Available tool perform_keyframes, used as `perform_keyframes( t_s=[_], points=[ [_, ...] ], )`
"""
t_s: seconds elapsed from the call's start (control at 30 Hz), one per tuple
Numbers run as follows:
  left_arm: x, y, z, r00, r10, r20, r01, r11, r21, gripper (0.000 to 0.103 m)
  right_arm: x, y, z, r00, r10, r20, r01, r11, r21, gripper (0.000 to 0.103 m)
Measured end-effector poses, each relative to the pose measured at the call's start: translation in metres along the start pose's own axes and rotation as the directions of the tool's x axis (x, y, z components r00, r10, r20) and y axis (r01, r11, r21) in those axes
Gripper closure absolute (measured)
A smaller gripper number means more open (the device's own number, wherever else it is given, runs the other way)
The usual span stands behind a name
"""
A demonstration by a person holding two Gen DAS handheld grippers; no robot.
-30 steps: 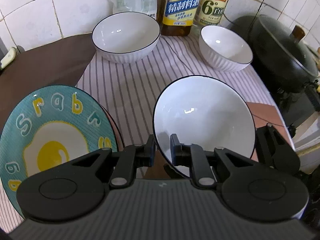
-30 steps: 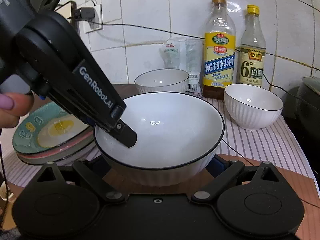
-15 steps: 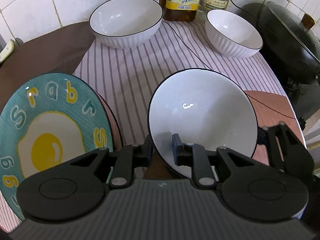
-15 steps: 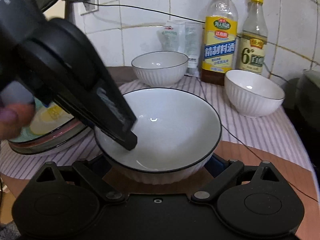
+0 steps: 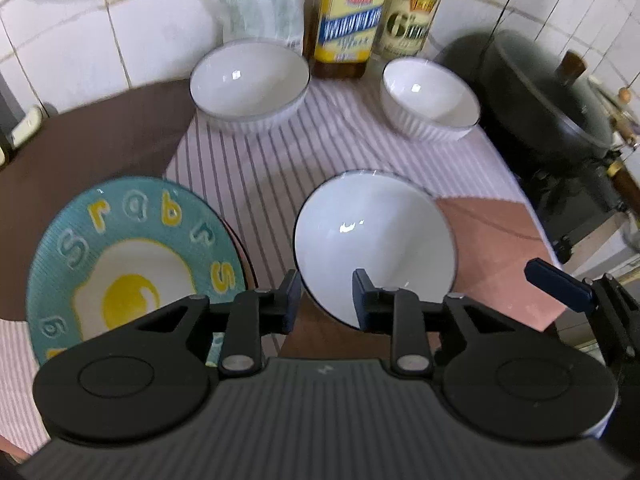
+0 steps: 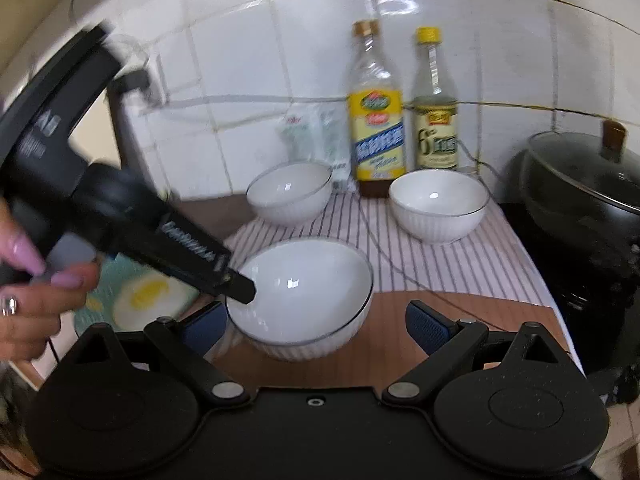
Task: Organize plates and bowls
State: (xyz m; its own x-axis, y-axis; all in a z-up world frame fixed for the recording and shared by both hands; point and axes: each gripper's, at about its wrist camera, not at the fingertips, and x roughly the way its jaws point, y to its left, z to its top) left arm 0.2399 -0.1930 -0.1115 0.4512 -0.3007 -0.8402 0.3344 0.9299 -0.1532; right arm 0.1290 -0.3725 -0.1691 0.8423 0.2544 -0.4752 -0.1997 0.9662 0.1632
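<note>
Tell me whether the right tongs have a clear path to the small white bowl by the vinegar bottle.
Probably yes. The right tongs stand open, and the small white bowl sits uncovered on the striped cloth. Only the near bowl lies in front, slightly left, so passing to its right looks free.

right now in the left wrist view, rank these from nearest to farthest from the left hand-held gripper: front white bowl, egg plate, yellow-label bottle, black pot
1. Front white ribbed bowl: its rim sits between the opening jaws of the left hand-held gripper.
2. Teal plate with the fried-egg picture: just left.
3–4. Yellow-label glass bottle, back centre, and black lidded pot, far right: too close to call.
</note>
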Motion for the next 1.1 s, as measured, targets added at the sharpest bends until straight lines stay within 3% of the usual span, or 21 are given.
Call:
perform_keyframes(
  t_s=[0.27, 0.57, 0.7, 0.83, 1.1],
  points=[
    [-0.045, -0.007, 0.027, 0.993, -0.050, 0.111, 0.046, 0.998, 0.038, 0.072, -0.012, -0.020, 0.031, 0.998, -0.040, 0.040, 0.032, 0.983, 0.181, 0.010],
    [-0.019, -0.013, 0.070, 0.981, -0.106, 0.165, 0.105, 0.994, 0.019, 0.071, 0.039, -0.058, 0.046, 0.995, -0.095, 0.044, 0.070, 0.917, 0.393, 0.029],
    [0.013, -0.007, 0.088, 0.977, -0.130, 0.170, 0.133, 0.991, -0.003, 0.071, 0.065, -0.066, 0.053, 0.985, -0.172, 0.025, 0.148, 0.904, 0.401, 0.037],
    [0.051, -0.005, 0.105, 0.977, -0.151, 0.154, 0.154, 0.988, -0.010, 0.071, 0.091, -0.073, 0.062, 0.969, -0.249, -0.005, 0.236, 0.913, 0.332, 0.040],
    [0.110, -0.014, 0.129, 0.978, -0.166, 0.123, 0.164, 0.986, 0.025, 0.071, 0.126, -0.098, 0.074, 0.955, -0.289, -0.061, 0.294, 0.915, 0.277, 0.050]
  ],
)
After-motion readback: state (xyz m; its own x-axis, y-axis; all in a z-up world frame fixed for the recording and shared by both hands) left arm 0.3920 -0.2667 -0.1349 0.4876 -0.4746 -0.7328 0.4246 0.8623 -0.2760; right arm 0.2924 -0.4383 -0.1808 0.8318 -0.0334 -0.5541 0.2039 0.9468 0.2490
